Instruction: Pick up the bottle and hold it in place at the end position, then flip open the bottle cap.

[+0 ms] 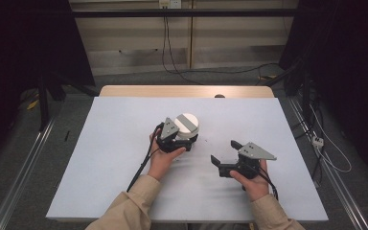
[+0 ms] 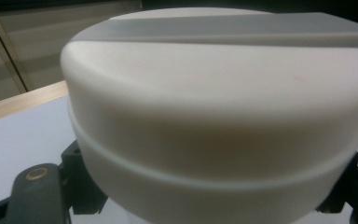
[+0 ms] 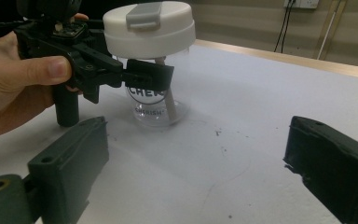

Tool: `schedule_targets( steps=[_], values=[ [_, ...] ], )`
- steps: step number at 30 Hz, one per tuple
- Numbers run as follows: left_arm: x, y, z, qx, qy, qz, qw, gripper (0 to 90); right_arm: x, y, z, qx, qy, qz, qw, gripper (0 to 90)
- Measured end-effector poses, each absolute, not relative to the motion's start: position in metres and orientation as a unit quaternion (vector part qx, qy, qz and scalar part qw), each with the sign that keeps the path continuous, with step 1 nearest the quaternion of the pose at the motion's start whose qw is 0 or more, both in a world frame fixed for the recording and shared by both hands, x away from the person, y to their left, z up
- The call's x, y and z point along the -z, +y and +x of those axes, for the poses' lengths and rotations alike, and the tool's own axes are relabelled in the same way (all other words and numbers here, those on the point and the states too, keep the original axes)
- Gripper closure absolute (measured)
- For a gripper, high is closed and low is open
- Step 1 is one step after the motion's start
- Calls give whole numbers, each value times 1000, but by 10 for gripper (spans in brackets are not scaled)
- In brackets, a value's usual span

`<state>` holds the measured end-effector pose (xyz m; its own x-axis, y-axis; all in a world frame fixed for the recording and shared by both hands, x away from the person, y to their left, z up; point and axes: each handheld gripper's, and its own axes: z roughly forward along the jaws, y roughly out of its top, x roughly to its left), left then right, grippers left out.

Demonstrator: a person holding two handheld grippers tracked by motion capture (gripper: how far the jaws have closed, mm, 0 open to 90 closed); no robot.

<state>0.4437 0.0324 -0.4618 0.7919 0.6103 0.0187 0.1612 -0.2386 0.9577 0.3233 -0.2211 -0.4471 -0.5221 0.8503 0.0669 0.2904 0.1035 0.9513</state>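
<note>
White cloth covers the table (image 1: 115, 143), and a grey floor with black cables lies behind it. One clear cup (image 3: 156, 100) stands upright near the middle of the table. It has one white lid (image 3: 149, 28) with a grey tab on top, and one white straw inside. Dark letters on the cup read "CHE" and then, smaller, "CHERISH"; the first word is partly hidden, so it may be longer. Two grippers are here, one in each hand. The left gripper (image 1: 175, 139) has its black jaws closed on the clear cup just under the lid, and it holds the cup on the table. The right gripper (image 1: 225, 152) is near the cup but not touching it. Its two jaws stand wide apart with nothing between them.
</note>
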Motion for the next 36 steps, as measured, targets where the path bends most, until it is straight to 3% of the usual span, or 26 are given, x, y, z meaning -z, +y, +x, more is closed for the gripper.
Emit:
schedule_targets(
  steps=[11,16,19,23,32,36],
  values=[
    [462,33,444,-198,253,762,563,185,445,-206,337,-525,698,410,263,88],
    [462,33,444,-197,253,762,563,185,442,-200,342,-523,705,406,255,187],
    [462,33,444,-196,255,761,564,185,439,-195,344,-526,711,400,242,345],
    [462,33,444,-194,256,760,565,185,438,-192,346,-525,714,399,233,451],
    [462,33,445,-192,256,761,564,185,432,-187,354,-529,722,391,214,832],
    [462,33,445,-189,259,758,567,185,431,-184,358,-531,725,388,206,900]
  ],
)
